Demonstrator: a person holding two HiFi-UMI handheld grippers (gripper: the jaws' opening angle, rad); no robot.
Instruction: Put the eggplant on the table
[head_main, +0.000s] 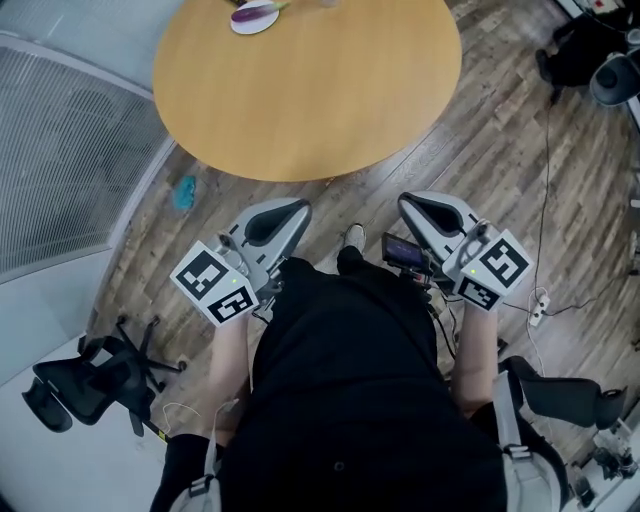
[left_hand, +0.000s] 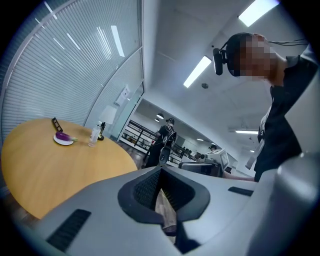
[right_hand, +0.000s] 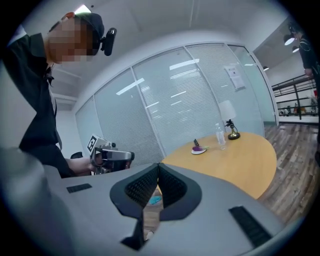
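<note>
left gripper (head_main: 298, 210): jaws pressed together, empty | right gripper (head_main: 408, 202): jaws together, empty | eggplant (head_main: 252, 12): seemingly on plate (head_main: 264, 25), far side of table (head_main: 300, 100)

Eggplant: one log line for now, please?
purple eggplant: on white plate on round wooden table | left claw: shut, empty | right claw: shut, empty

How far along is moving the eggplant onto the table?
Nothing looks done yet: the eggplant lies on a white plate at the far side of the table. In hand: nothing; left gripper and right gripper are both shut and empty, short of the table. Left: reach it, lift it off, set it on the wood.
</note>
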